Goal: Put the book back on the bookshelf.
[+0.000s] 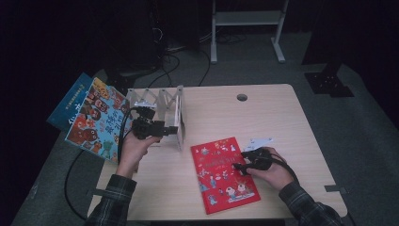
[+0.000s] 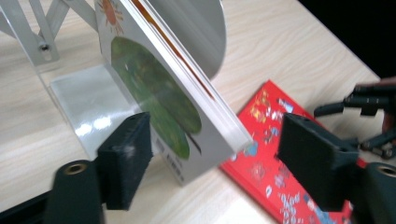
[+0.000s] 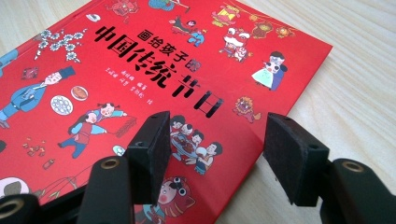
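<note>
A white picture book (image 2: pixel 159 84) with a green leaf on its cover stands tilted against the end plate (image 2: pixel 196 32) of a grey expanding book rack (image 1: pixel 150 99). My left gripper (image 2: pixel 215 158) is open, its jaws on either side of the book's lower corner with a clear gap on the right side. In the high view the left gripper (image 1: pixel 171 129) points right at the standing book (image 1: pixel 179 120). A red picture book (image 1: pixel 221 174) lies flat on the table. My right gripper (image 3: pixel 217 154) is open low over the red book (image 3: pixel 140 60), near its right edge, gripping nothing.
Two colourful books (image 1: pixel 96 120) lie overlapping at the table's left edge, partly overhanging it. The wooden table (image 1: pixel 263 117) has a cable hole (image 1: pixel 242 97) near its back edge. A white metal frame (image 1: pixel 244 28) and cables stand on the dark floor behind.
</note>
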The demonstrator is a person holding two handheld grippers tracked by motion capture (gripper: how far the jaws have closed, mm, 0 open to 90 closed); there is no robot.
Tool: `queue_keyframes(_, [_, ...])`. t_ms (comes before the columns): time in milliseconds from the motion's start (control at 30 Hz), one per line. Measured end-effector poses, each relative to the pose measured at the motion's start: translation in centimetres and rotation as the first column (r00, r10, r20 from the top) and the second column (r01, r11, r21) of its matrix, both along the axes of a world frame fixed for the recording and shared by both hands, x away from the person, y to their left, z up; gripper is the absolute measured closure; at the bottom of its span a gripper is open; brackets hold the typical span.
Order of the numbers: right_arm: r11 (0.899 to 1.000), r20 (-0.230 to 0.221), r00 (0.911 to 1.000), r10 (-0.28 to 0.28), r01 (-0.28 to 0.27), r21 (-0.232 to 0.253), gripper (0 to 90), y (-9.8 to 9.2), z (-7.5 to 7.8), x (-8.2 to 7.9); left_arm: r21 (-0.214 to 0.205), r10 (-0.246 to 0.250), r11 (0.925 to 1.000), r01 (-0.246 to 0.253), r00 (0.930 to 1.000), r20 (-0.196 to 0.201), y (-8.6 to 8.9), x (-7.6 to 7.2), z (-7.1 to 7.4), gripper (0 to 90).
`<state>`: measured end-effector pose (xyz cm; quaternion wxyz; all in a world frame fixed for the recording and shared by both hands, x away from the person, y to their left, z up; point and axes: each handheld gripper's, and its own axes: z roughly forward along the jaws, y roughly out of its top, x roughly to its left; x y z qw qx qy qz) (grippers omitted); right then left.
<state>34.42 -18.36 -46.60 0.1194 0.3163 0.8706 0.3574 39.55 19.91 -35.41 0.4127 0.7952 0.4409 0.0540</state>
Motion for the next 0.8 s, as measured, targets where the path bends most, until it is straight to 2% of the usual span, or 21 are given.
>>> queue_keyframes(133, [1.0, -0.011, 0.9999, -0.001, 0.001, 0.003, 41.0, -0.1, 0.0, 0.0, 0.028, -0.037, 0.9989, 0.038, 0.9992, -0.015, 0.3, -1.6, -0.7, 12.7])
queue_keyframes(300, [1.0, -0.028, 0.9996, -0.009, 0.009, 0.01, 42.4, -0.3, 0.1, 0.0, 0.049, -0.095, 0.9941, 0.097, 0.9945, -0.044, 0.1, -3.5, -2.6, 5.4])
queue_keyframes(467, [0.999, -0.077, 0.9963, -0.039, 0.041, 0.032, 47.5, -0.6, 0.5, 0.2, 0.092, -0.159, 0.9824, 0.163, 0.986, -0.051, -1.0, -4.9, -4.6, 1.5])
queue_keyframes(567, [0.996, -0.13, 0.9895, -0.063, 0.071, 0.057, 52.5, -1.0, 0.8, 0.4, 0.103, -0.207, 0.972, 0.211, 0.977, -0.052, -2.1, -5.7, -5.6, 0.0])
queue_keyframes(667, [0.992, -0.197, 0.9774, -0.078, 0.096, 0.086, 57.3, -1.3, 1.1, 0.6, 0.124, -0.243, 0.9607, 0.248, 0.9684, -0.056, -3.1, -6.2, -6.3, 0.0])
queue_keyframes(800, [0.987, -0.259, 0.961, -0.095, 0.124, 0.097, 61.1, -1.8, 1.2, 1.0, 0.11, -0.262, 0.9567, 0.269, 0.9618, -0.08, -4.3, -6.3, -7.4, 0.0])
